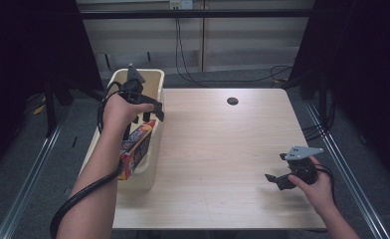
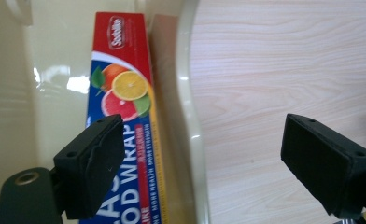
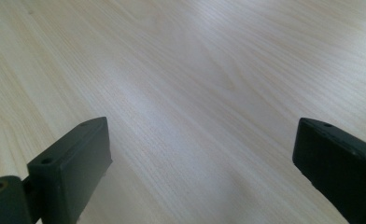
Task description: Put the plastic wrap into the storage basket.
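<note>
A person sits at a light wooden table [image 1: 223,149] with 1 two-jaw gripper in each hand. The left gripper [image 1: 150,112] is held over the right rim of a cream plastic bin [image 1: 153,164] that stands at the table's left edge. Its jaws are spread wide and hold nothing. In the left gripper view [image 2: 204,163], 1 jaw hangs above the inside of the bin and the other above the bare tabletop [image 2: 274,70], with the bin's rim [image 2: 190,93] running between them.

Inside the bin lies a long food wrap box [image 1: 136,149], red and blue with pictures of citrus fruit. In the high view it leans against the bin's right wall, one end raised near the rim just below the left gripper. In the left gripper view the box [image 2: 125,93] lies lengthwise along that wall, its printed face up, and the left jaw overlaps its lower part; whether the jaw touches the box cannot be told.

The right gripper [image 1: 277,172] is held low over the right side of the table, well apart from the bin. In the right gripper view [image 3: 202,163] its jaws stand wide apart and empty over plain wood grain [image 3: 195,70].

A small round dark hole [image 1: 232,101] sits near the table's far edge.
</note>
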`<act>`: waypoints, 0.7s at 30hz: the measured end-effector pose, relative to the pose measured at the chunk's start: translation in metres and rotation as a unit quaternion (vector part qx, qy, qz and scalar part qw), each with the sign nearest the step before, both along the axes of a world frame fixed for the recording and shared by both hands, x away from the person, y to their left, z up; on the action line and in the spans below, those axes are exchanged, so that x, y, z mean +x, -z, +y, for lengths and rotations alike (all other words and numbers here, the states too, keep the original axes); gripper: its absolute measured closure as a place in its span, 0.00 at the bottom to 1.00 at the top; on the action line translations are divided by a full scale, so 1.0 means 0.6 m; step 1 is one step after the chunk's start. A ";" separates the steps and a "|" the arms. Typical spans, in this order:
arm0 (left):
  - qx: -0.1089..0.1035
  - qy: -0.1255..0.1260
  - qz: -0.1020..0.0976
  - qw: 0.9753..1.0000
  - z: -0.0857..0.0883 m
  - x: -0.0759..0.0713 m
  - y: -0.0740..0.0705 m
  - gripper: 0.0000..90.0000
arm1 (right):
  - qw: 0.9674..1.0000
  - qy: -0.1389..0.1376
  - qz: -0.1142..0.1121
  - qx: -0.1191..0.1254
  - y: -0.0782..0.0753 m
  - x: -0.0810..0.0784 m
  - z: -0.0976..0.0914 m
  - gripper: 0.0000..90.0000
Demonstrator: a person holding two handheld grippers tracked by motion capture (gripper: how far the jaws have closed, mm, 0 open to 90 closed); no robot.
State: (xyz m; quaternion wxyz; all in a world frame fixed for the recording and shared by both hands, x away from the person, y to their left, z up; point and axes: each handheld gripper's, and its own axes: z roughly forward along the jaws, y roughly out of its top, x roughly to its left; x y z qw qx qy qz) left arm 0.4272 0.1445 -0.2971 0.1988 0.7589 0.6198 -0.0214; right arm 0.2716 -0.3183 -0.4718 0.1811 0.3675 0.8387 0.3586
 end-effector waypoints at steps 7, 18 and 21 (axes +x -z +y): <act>-0.004 0.031 -0.009 0.999 -0.035 -0.006 -0.005 0.14 | 1.000 -0.002 0.001 0.000 0.001 0.000 0.002 0.05; -0.016 0.054 -0.011 0.998 -0.078 -0.005 0.013 0.15 | 1.000 -0.001 -0.001 0.002 0.000 0.002 0.002 0.05; -0.017 0.063 -0.010 0.998 -0.091 -0.006 0.015 0.15 | 1.000 -0.003 -0.001 0.002 0.001 0.002 0.002 0.05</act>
